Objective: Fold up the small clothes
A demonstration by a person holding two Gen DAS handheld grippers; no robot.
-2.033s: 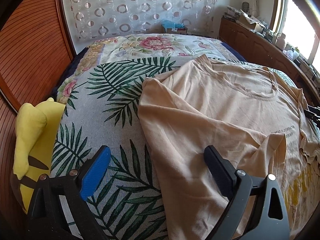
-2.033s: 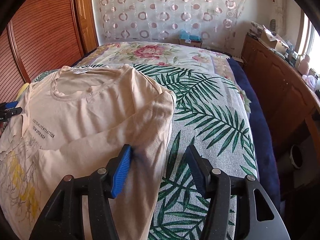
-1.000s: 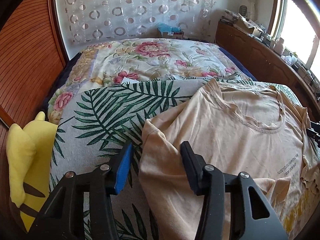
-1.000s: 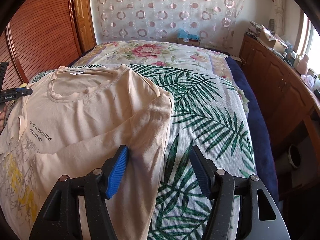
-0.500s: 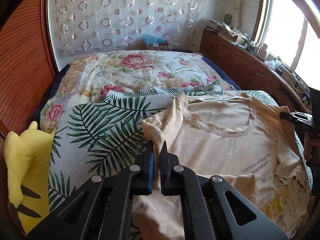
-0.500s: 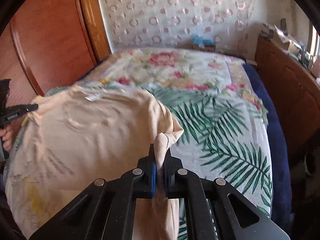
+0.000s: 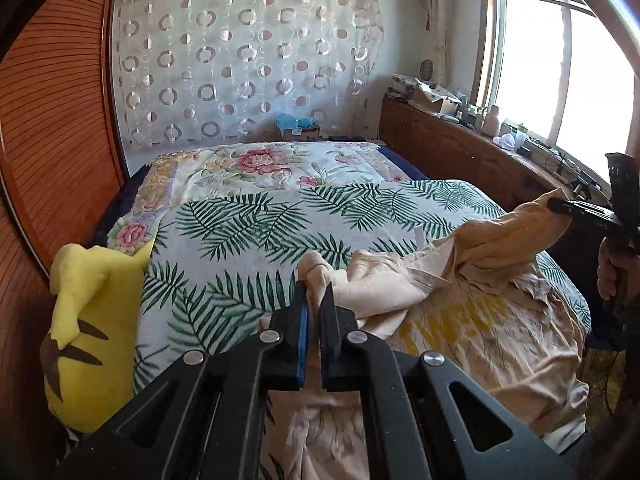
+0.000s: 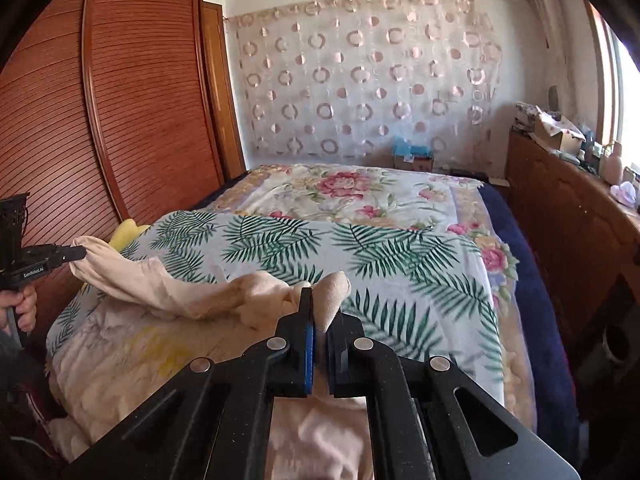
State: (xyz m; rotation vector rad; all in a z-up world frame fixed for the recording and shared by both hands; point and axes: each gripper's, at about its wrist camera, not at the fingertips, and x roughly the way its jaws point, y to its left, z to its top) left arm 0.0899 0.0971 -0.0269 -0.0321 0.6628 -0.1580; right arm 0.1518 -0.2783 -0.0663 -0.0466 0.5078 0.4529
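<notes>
A peach T-shirt [image 7: 472, 332] with a yellow print lies on the palm-leaf bedspread [image 7: 248, 232]. My left gripper [image 7: 314, 294] is shut on one shoulder corner of the T-shirt and holds it lifted. My right gripper [image 8: 318, 310] is shut on the other shoulder corner of the T-shirt [image 8: 160, 344]. The top edge hangs stretched between the two grippers above the shirt's lower half. The right gripper also shows at the right edge of the left wrist view [image 7: 560, 206], and the left gripper at the left edge of the right wrist view [image 8: 78, 254].
A yellow plush toy [image 7: 92, 320] lies at the bed's left edge beside the wooden wardrobe [image 8: 100, 120]. A floral quilt [image 7: 260, 168] covers the far half of the bed. A cluttered wooden cabinet [image 7: 460, 144] runs under the window on the right.
Both grippers closed on the shirt's shoulders and have lifted and pulled them toward me, so the top of the shirt now folds over its lower half.
</notes>
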